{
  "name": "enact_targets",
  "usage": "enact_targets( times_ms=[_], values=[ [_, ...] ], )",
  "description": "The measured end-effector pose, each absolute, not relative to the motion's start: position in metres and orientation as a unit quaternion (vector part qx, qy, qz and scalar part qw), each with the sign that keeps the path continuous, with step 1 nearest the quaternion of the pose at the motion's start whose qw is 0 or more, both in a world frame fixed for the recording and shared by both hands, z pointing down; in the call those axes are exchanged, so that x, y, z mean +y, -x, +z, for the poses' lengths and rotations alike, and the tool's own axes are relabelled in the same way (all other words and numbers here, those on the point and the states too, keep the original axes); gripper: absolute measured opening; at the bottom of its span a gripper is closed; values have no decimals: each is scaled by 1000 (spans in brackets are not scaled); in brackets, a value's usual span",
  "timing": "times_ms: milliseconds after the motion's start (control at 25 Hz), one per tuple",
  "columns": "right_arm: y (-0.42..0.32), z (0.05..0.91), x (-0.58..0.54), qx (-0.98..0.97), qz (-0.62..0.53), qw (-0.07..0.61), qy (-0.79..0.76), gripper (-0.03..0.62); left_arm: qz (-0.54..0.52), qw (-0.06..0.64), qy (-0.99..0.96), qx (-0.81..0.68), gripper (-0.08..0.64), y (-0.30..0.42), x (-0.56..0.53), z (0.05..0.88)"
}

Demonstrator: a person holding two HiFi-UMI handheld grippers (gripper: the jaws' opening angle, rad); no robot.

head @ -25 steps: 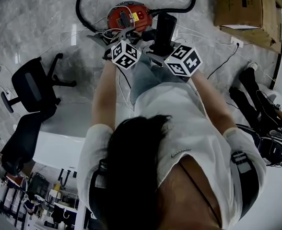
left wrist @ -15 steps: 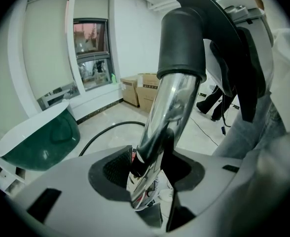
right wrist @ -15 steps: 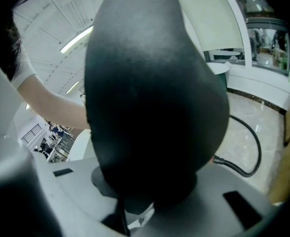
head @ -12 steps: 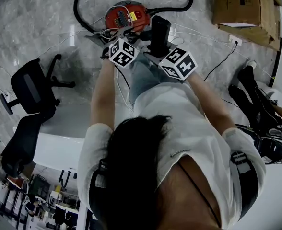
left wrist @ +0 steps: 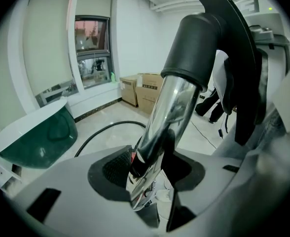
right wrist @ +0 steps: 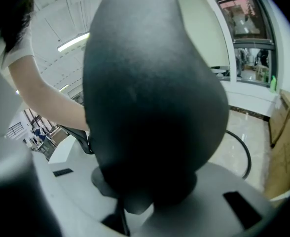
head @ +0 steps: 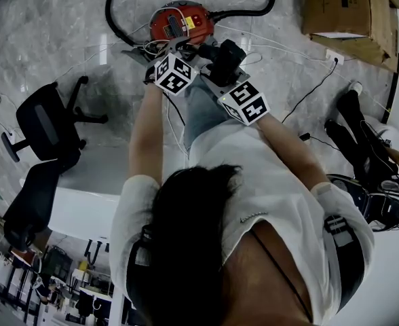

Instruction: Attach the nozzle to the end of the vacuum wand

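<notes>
Left gripper (left wrist: 147,174) pinches the chrome wand (left wrist: 172,107) low on its tube, right gripper (right wrist: 135,201) is clamped on the black nozzle (right wrist: 150,98), which sits just right of the wand, near the red vacuum canister (head: 180,22).

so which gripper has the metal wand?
The left gripper: its jaws clamp the chrome wand. The right gripper grips the bulky black nozzle instead.
</notes>
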State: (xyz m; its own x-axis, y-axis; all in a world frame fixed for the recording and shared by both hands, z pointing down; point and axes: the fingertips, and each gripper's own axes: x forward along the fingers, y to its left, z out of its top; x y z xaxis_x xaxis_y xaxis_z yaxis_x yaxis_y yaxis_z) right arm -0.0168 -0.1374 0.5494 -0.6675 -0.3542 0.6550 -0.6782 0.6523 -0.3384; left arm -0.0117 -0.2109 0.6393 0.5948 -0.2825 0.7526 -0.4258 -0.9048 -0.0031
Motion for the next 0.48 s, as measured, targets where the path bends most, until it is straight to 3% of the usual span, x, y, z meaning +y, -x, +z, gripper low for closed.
enact_targets(
  times_ms=[480],
  values=[
    [26,550,-136,-870,283,260,-309,109,406,90,-889,-193,183,18,-207,636]
  ],
)
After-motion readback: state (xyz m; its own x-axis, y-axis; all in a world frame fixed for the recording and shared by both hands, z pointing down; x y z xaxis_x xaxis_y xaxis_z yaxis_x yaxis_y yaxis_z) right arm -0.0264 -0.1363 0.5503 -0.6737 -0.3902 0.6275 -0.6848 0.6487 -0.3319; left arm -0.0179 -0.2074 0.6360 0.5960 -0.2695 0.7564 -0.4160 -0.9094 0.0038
